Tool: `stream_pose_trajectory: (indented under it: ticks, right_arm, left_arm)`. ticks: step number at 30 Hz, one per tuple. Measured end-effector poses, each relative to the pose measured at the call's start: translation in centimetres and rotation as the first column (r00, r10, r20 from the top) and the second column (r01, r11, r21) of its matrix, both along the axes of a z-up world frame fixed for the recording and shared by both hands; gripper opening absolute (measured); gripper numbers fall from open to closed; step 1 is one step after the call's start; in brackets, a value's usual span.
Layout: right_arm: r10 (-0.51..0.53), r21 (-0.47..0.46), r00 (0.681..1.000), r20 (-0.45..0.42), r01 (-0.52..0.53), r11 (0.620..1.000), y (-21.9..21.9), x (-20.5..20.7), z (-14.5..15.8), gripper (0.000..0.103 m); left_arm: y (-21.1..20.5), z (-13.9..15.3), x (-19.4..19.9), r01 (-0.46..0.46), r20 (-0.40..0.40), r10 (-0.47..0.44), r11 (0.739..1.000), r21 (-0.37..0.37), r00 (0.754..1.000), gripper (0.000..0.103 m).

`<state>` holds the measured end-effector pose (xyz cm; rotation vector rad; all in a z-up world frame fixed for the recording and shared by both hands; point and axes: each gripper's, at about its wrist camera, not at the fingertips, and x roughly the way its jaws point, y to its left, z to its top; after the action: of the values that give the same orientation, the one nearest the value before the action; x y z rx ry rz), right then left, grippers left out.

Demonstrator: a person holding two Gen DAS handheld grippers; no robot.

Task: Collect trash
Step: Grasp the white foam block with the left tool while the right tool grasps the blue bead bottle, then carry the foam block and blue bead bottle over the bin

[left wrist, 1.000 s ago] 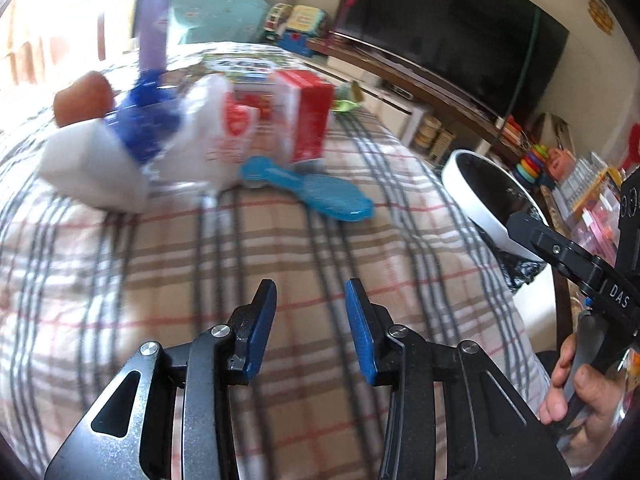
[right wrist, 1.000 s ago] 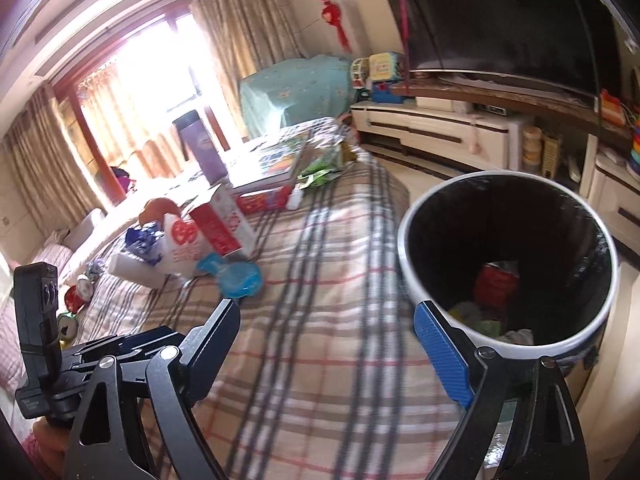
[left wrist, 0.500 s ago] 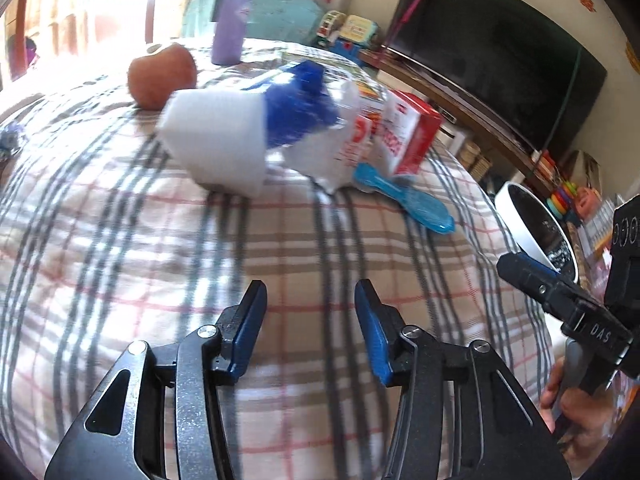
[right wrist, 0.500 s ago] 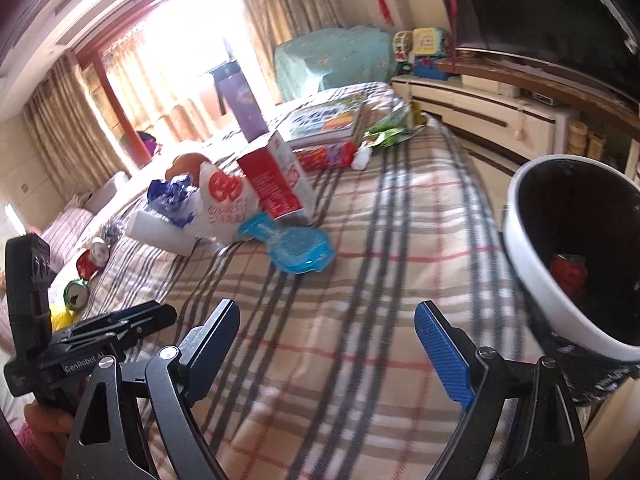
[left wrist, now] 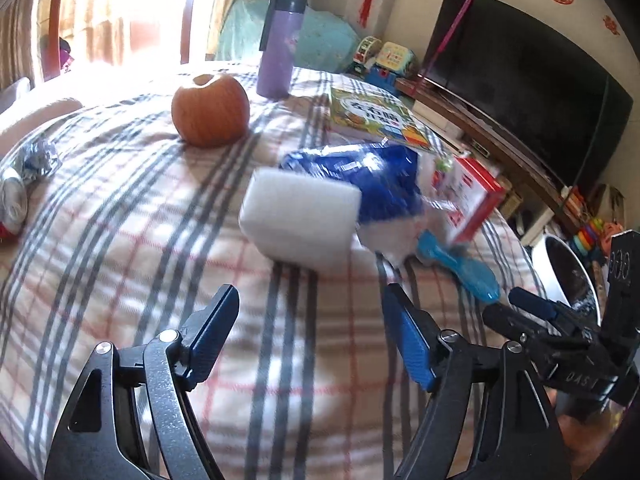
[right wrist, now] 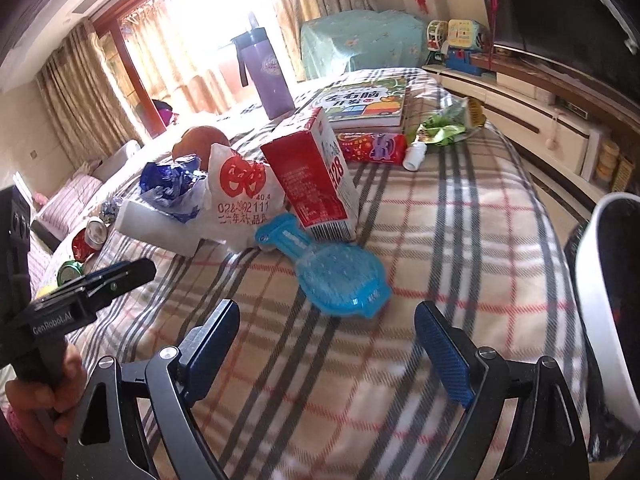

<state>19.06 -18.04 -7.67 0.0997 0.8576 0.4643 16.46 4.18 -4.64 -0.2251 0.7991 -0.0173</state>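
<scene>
Both views have swung away from the bin and closer to the pile of trash since a second ago, and the left claw (left wrist: 310,320) has spread wider than it was. Plaid cloth covers the surface (right wrist: 460,216), which carries everything. At its right edge stands the white-rimmed trash bin (right wrist: 600,300), only partly in the right view. Near the middle, the clutter sits bunched together: a red and white carton (right wrist: 312,176) standing tilted, a white plastic bag (right wrist: 240,200) with red print against its left side, a crumpled blue wrapper (right wrist: 168,184) touching that bag, and a white foam block (left wrist: 300,216) lying under the wrapper. Just in front of the carton lies a blue plastic scoop (right wrist: 332,272). Behind the pile are an apple (left wrist: 210,110), a purple bottle (left wrist: 278,46) and a picture book (right wrist: 364,102). Crushed cans (right wrist: 86,240) lie far left. Right claw (right wrist: 328,328) is spread, empty, above the cloth near the scoop; the left one is empty too, facing the foam block.
</scene>
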Motion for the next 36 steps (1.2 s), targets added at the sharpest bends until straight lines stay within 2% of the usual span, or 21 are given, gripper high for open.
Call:
stream_pose_trajectory:
  ticks: [7, 9, 10, 11, 12, 15, 16, 18, 19, 26, 36]
  right_arm:
    - [0.019, -0.048, 1.000, -0.025, -0.020, 0.999, 1.2, 2.1, -0.6, 0.089]
    - [0.017, -0.067, 1.000, -0.026, -0.019, 0.998, 1.6, 2.4, -0.7, 0.081]
    - [0.015, -0.076, 1.000, -0.026, -0.017, 0.997, 1.7, 2.3, -0.8, 0.072]
    - [0.012, -0.088, 1.000, -0.024, -0.014, 0.996, 1.8, 2.2, -0.8, 0.062]
    - [0.009, -0.093, 1.000, -0.023, -0.011, 0.996, 1.8, 2.2, -0.8, 0.057]
    - [0.005, -0.092, 1.000, -0.015, -0.007, 0.996, 1.4, 1.8, -0.8, 0.055]
    - [0.001, -0.089, 1.000, -0.013, -0.002, 0.996, 1.2, 1.5, -0.7, 0.055]
    - [-0.003, -0.083, 1.000, -0.012, 0.002, 0.997, 0.9, 1.1, -0.6, 0.053]
    - [-0.006, -0.077, 1.000, -0.012, 0.005, 0.997, 0.8, 0.8, -0.6, 0.050]
    - [-0.024, -0.039, 1.000, -0.017, 0.023, 0.999, -0.7, -1.3, -0.3, 0.048]
    - [-0.064, 0.018, 0.998, -0.026, 0.065, 0.998, -2.6, -3.2, 0.0, 0.046]
  left_arm:
    - [0.5, -0.6, 2.3, -0.034, 0.008, 0.034, 0.999, -0.008, 0.999, 0.075]
    - [0.3, -0.8, 2.6, -0.024, 0.010, 0.024, 1.000, 0.004, 1.000, 0.065]
    - [0.1, -1.0, 2.8, -0.006, 0.001, 0.006, 1.000, 0.003, 1.000, 0.053]
    - [-0.1, -1.1, 3.0, 0.002, -0.005, -0.002, 1.000, 0.007, 1.000, 0.047]
    - [-0.3, -1.2, 3.0, 0.008, -0.006, -0.008, 1.000, 0.020, 1.000, 0.047]
    - [-0.6, -1.2, 2.5, 0.020, -0.002, -0.020, 0.999, 0.032, 1.000, 0.043]
    - [-0.5, -1.2, 2.3, 0.039, -0.008, -0.039, 0.999, 0.010, 0.999, 0.025]
    - [-0.7, -1.2, 1.8, 0.061, -0.023, -0.061, 0.998, -0.013, 0.998, 0.021]
    - [-0.8, -1.2, 1.5, 0.071, -0.027, -0.071, 0.997, -0.010, 0.997, 0.016]
    - [-2.4, -0.2, -1.4, 0.160, 0.002, -0.160, 0.987, 0.000, 0.987, 0.013]
    - [-4.5, 0.0, -3.3, 0.260, 0.028, -0.259, 0.965, -0.042, 0.965, 0.011]
